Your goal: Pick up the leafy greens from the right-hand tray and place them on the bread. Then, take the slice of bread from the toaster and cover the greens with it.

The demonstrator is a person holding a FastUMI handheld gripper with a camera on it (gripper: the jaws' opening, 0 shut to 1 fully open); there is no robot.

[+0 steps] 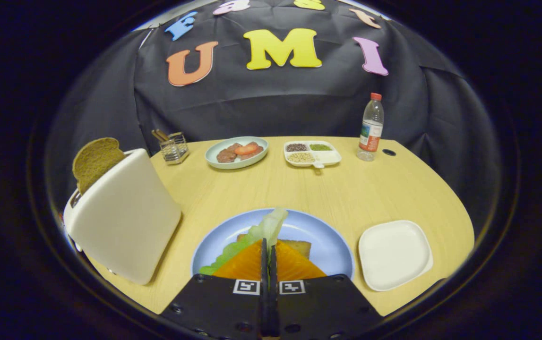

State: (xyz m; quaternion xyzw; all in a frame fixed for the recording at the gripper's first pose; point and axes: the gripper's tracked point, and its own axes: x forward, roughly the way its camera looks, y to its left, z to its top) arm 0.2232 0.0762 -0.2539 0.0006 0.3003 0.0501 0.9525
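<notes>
My gripper (268,244) is shut on the leafy greens (267,227), a pale green leaf pinched between the two fingers and sticking up past their tips. It hangs over the blue plate (327,245), where a slice of bread (300,246) lies just under and beyond the fingers. More of the leaf trails down to the left of the fingers. The white right-hand tray (393,255) sits to the right of the plate. To the left stands the white toaster (124,222) with a brown slice of bread (95,160) poking out of its slot.
At the back of the wooden table (346,193) are a pale plate of meat and tomato slices (236,152), a divided white dish of grains (312,153), a water bottle (371,127) and a wire holder (174,147) with sticks.
</notes>
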